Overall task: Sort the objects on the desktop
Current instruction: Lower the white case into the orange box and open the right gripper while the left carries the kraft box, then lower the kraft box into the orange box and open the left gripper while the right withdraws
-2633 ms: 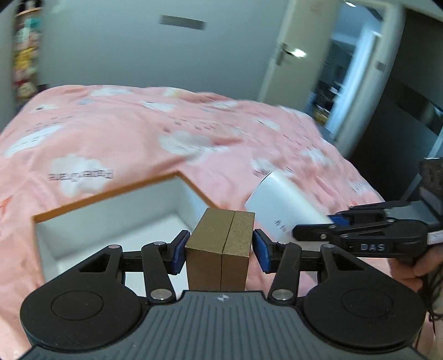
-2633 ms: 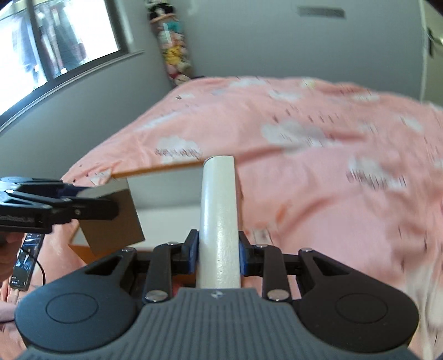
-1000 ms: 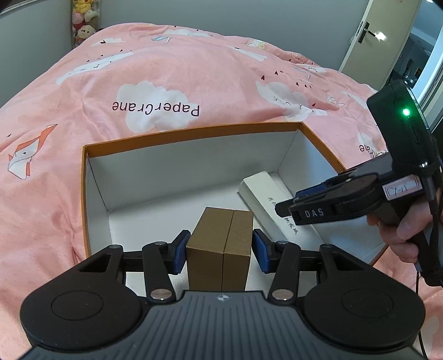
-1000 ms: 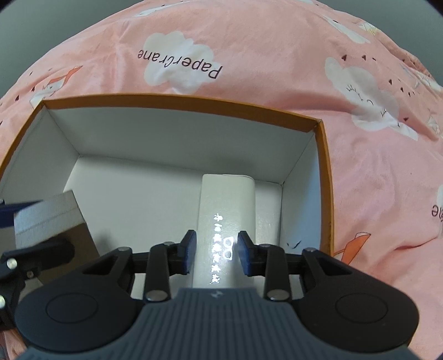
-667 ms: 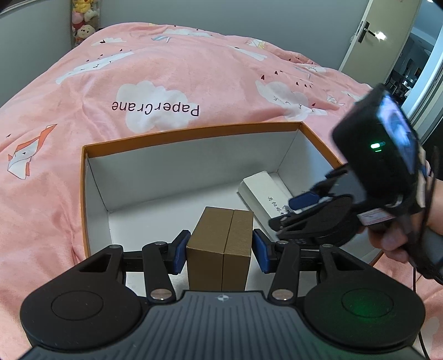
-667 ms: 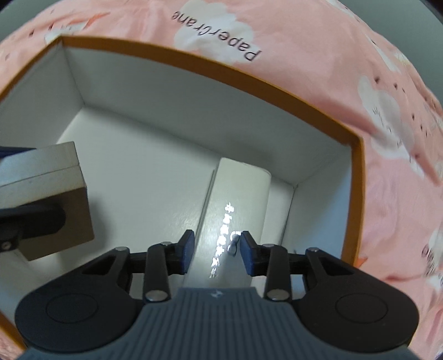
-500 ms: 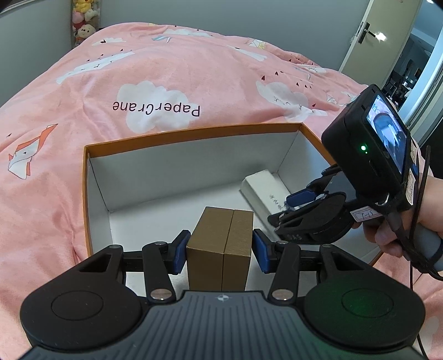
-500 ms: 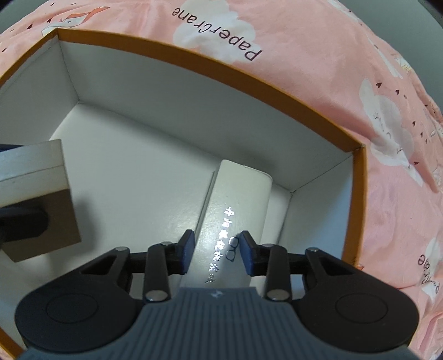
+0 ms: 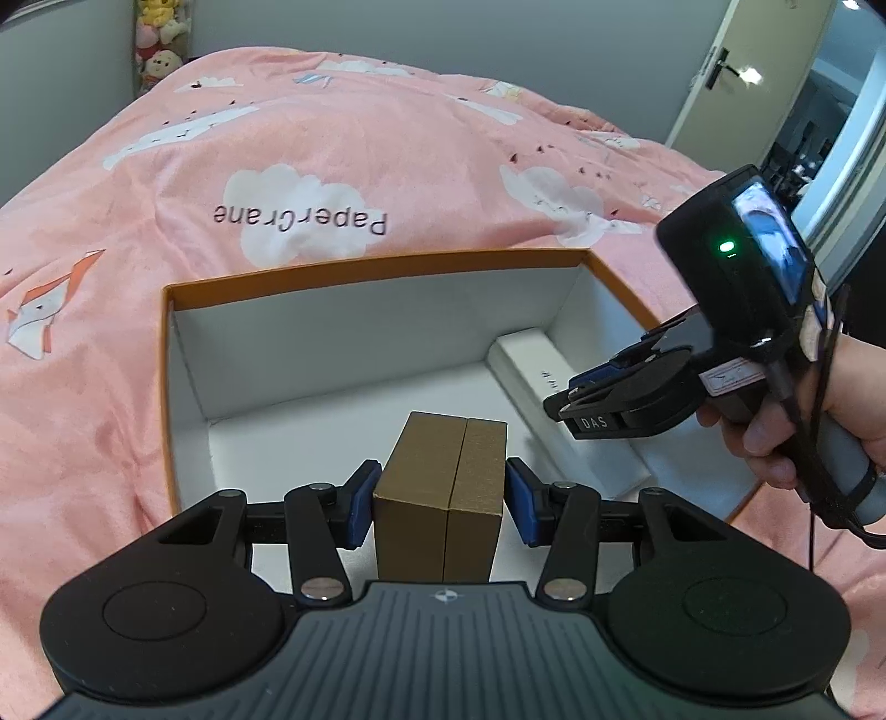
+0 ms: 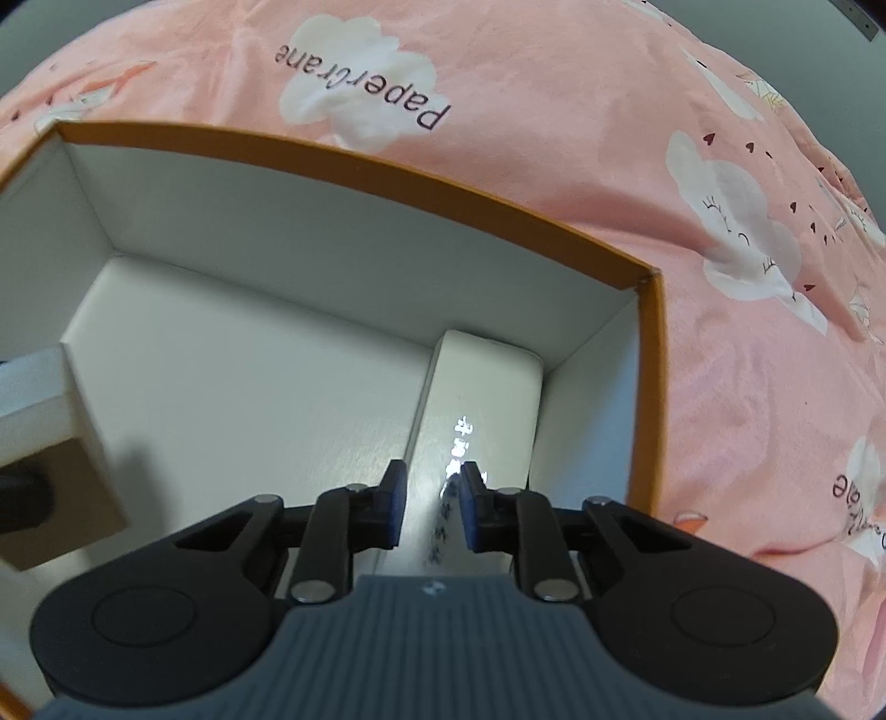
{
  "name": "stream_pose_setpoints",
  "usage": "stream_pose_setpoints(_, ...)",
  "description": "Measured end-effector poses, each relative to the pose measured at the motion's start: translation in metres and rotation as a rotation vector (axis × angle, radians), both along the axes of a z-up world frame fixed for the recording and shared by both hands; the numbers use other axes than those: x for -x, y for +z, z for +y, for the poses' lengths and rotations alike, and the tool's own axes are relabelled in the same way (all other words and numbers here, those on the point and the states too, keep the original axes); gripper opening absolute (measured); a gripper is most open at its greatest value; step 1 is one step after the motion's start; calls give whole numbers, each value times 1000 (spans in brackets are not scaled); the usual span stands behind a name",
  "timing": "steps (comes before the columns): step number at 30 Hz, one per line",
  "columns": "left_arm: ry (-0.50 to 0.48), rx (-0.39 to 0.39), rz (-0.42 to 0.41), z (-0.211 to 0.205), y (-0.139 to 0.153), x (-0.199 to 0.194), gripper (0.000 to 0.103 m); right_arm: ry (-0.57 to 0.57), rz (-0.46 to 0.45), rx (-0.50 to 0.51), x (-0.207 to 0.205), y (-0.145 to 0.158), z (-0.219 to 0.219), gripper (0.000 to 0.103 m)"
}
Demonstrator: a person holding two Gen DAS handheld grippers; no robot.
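Note:
An open orange-rimmed box (image 9: 376, 266) with a white inside lies on a pink bed; it also shows in the right wrist view (image 10: 354, 160). My left gripper (image 9: 440, 498) is shut on a brown cardboard box (image 9: 443, 493) and holds it over the front of the orange box; the brown box shows at the left edge of the right wrist view (image 10: 50, 443). A long white box (image 10: 476, 421) lies along the right wall of the orange box, also visible in the left wrist view (image 9: 559, 410). My right gripper (image 10: 431, 507) hovers above it, jaws slightly apart and empty.
The pink bedspread (image 9: 299, 166) with cloud prints surrounds the box. Plush toys (image 9: 158, 50) stand by the far wall. A door (image 9: 736, 72) stands open at the far right.
My right gripper let go of the long white box, which now lies in the orange box, and has lifted back off it. My left gripper still holds the brown box, almost unmoved.

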State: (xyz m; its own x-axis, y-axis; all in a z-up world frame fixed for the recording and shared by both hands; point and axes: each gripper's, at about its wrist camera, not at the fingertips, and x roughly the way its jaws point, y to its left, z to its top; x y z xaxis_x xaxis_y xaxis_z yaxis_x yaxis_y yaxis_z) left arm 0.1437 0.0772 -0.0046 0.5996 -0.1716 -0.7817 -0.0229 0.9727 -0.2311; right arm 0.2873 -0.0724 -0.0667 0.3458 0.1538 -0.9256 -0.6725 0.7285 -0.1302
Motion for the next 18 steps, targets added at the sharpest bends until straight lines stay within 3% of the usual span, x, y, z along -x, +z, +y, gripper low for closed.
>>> stream_pose_setpoints(4,-55,37,-20,-6,3,1,55,-8,-11,-117,18,29,-18,22)
stream_pose_setpoints(8,-172,33,-37,-24,7,0,55,-23,-68,-214,41,65,-45,23)
stream_pose_setpoints(11,-284,54,-32,-38,6,-4,55,-66,-116,-275,50,83,-71,33)
stream_pose_setpoints(15,-381,56,-19,-54,4,-16,54,-135,-174,-301,57,92,-105,33)
stream_pose_setpoints(18,-453,27,-20,-71,3,-26,54,-205,-164,-324,54,86,-127,33)
